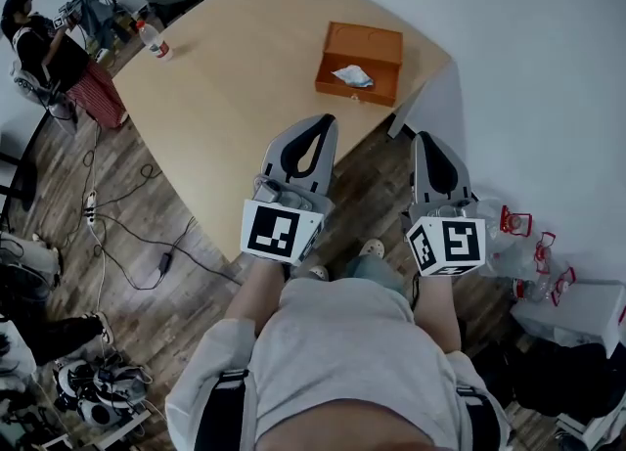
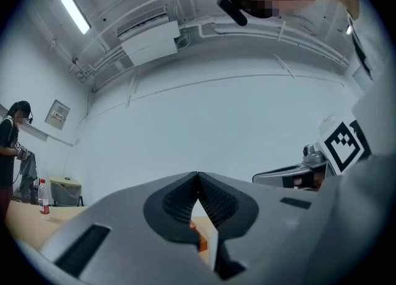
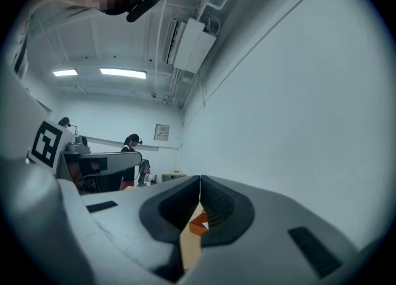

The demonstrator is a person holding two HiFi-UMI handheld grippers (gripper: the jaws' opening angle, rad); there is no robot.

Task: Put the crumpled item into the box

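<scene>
Grey shirt (image 1: pixel 333 341), black straps (image 1: pixel 220 410); grey left gripper (image 1: pixel 323 119), right gripper (image 1: pixel 427 136), marker cubes (image 1: pixel 281 231) (image 1: pixel 447 246)

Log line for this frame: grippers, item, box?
left gripper: shut, empty | right gripper: shut, empty | crumpled item: in box | box: open, on table | task: looks done

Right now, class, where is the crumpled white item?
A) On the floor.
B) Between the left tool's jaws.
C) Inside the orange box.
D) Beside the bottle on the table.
C: the crumpled item lies inside the open orange box on the table.
</scene>
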